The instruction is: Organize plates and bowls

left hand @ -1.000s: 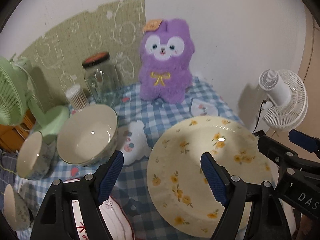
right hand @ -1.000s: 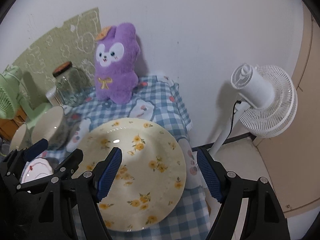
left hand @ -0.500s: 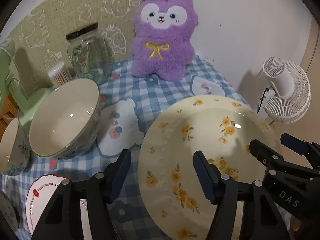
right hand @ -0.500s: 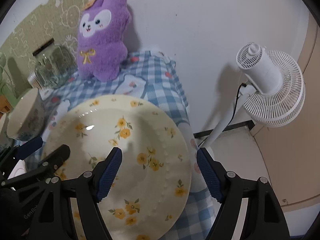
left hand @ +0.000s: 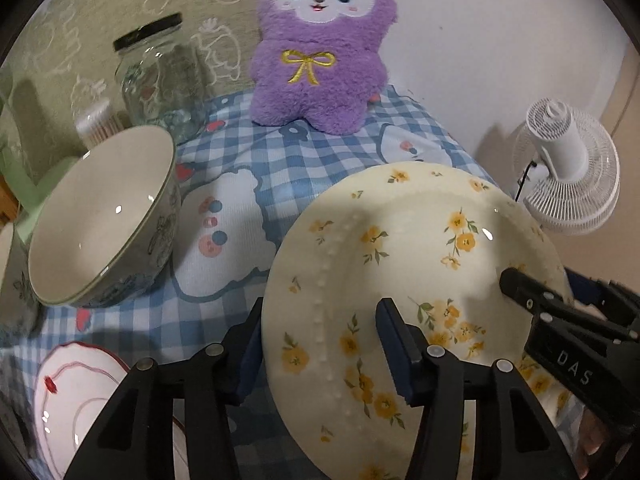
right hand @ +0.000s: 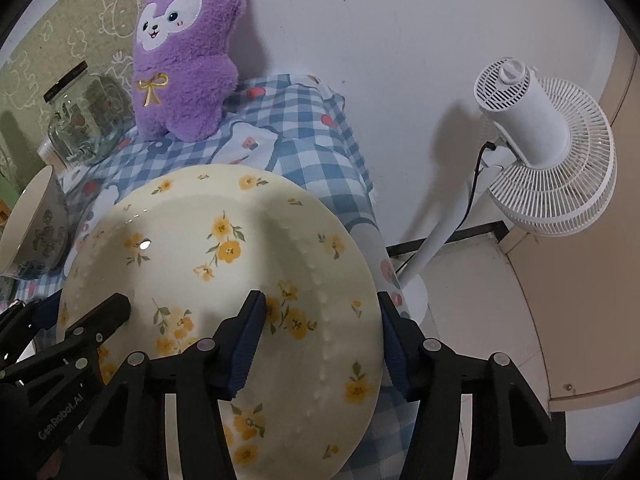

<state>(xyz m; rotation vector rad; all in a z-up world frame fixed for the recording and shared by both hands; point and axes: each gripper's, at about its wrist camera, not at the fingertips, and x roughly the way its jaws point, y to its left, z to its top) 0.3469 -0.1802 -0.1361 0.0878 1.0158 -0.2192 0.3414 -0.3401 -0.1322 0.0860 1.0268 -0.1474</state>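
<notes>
1. Closing both tools on the yellow-flower plate (left hand: 404, 264), one per side; I judge two grips suit a wide flat dish.
2. Left tool (left hand: 320, 344): jaws closing, plate's left rim between them; pads not clearly pressing yet, so I call it apart.
3. Right tool (right hand: 322, 340): jaws closing, straddling the right rim the same way, also not visibly clamped.
4. Plate lies on the checked counter (left hand: 256, 160) directly under both tools, its right edge near the counter's end.
5. Big bowl (left hand: 104, 220) sits ahead-left of the left tool; a small white plate (left hand: 76, 392) just left of its jaws — probable stack spots.
6. Purple plush (left hand: 320, 48) and jar (left hand: 160, 76) stand far ahead, clear of the lift.
</notes>
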